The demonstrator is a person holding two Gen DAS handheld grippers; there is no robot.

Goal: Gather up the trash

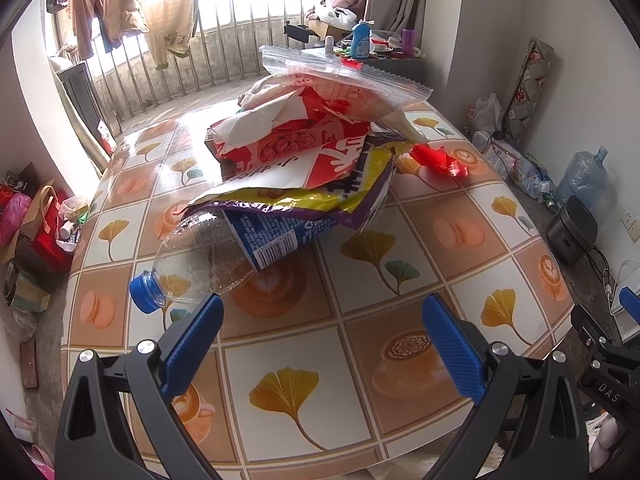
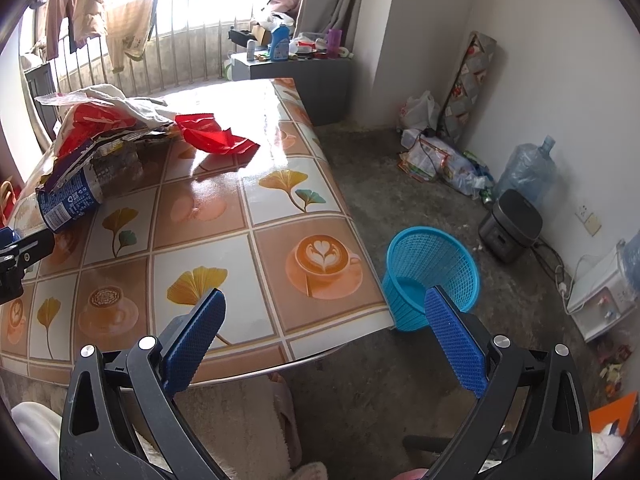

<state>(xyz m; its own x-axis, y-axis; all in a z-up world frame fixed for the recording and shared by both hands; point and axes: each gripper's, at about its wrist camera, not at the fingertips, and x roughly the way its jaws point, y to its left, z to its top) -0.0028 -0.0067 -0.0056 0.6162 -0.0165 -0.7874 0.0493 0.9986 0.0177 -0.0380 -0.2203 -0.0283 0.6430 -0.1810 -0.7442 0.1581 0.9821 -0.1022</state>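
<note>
A heap of trash sits on the patterned table (image 1: pixel 360 392), filling the upper middle of the left wrist view. Lowest is a clear plastic bottle (image 1: pixel 196 264) lying on its side, blue cap toward the lower left, its blue label torn and peeling. Over it lie a yellow-and-purple wrapper (image 1: pixel 320 200), a red-and-white torn package (image 1: pixel 288 148) and, on top, a clear zip bag (image 1: pixel 340 68). A crumpled red wrapper (image 1: pixel 438 159) lies just beside the heap at its right.

The left gripper (image 1: pixel 322 306) is spread wide and holds nothing; its left fingertip (image 1: pixel 208 308) sits just beside the bottle's neck, though contact cannot be judged.

In the right wrist view, the right gripper (image 2: pixel 324 300) is also wide open and empty, poised over the table's near edge at lower centre. A blue mesh basket (image 2: pixel 432 256) stands on the floor at centre right, just beside the table.
</note>
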